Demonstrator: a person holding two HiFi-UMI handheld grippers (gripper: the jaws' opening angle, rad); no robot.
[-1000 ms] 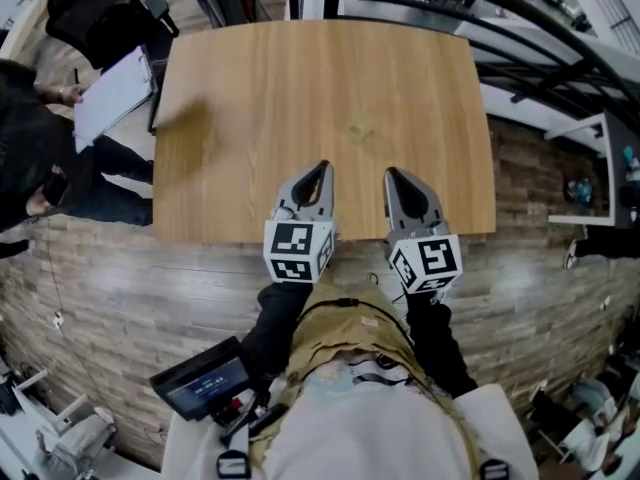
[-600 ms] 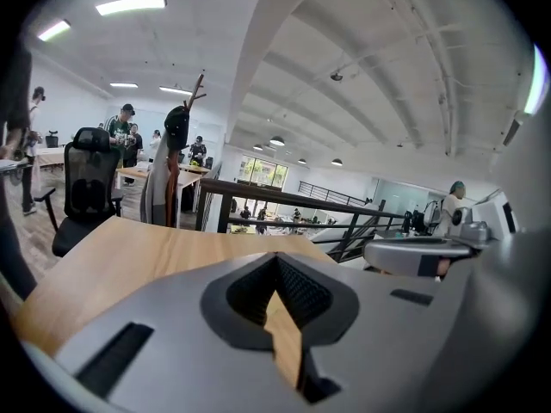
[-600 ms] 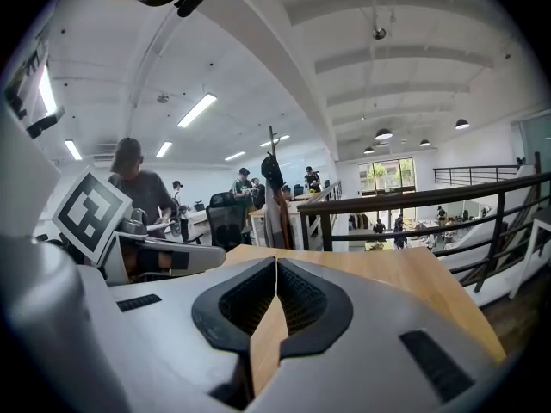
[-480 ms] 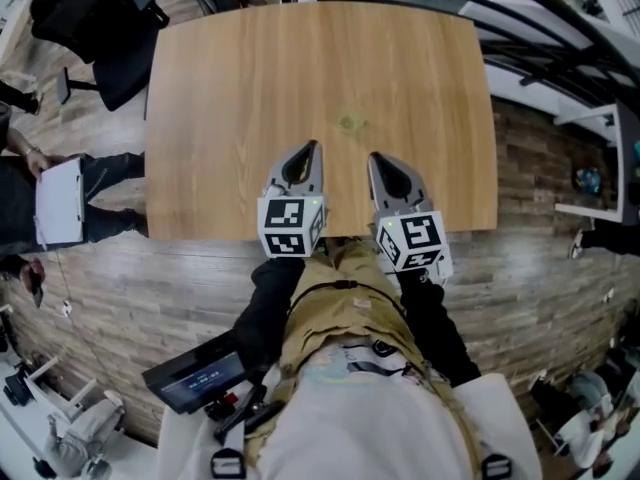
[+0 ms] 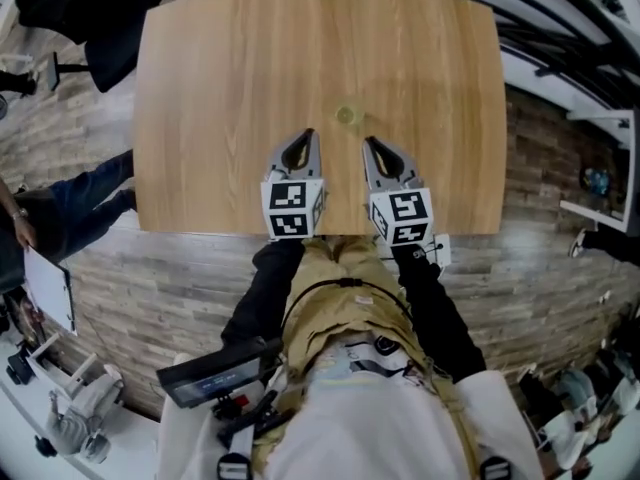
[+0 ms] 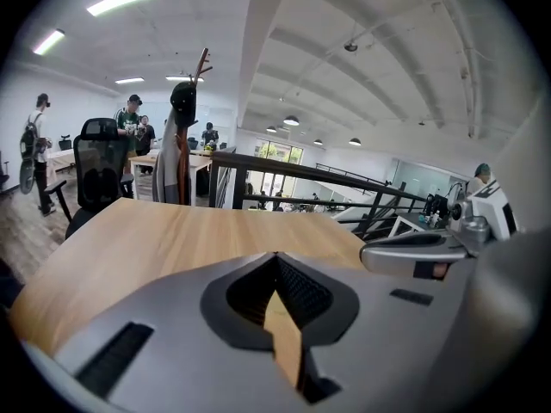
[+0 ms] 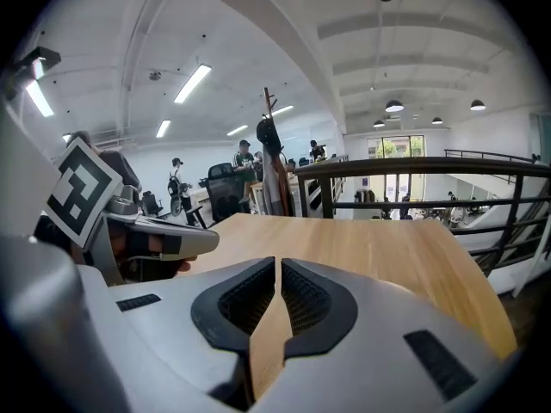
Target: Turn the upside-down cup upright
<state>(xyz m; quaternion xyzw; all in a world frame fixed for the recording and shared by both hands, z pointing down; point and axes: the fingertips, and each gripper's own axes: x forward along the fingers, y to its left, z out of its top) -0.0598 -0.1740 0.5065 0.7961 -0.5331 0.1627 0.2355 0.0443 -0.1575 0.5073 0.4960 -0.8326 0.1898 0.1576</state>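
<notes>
The only thing on the table that could be the cup is a small pale ring, lying near the middle of the wood just beyond the two gripper tips and between their lines. From above it is too faint to tell a clear cup from a stain, so neither its long axis nor which way it points can be read, and neither gripper view picks it out. The left gripper and the right gripper lie side by side over the near part of the table, apart from each other, both pointing toward the far edge. Each has its jaws pressed together with nothing between them, only bare wood showing past the tips. Around the ring the tabletop is open on all sides, with wide room to the left, right and far edges. Off the far left corner stands a black office chair. A person in dark trousers stands beside the left edge on the brick-patterned floor, holding a white sheet. A dark railing runs past the far right corner. The left gripper view shows a coat stand behind the table's far edge.
</notes>
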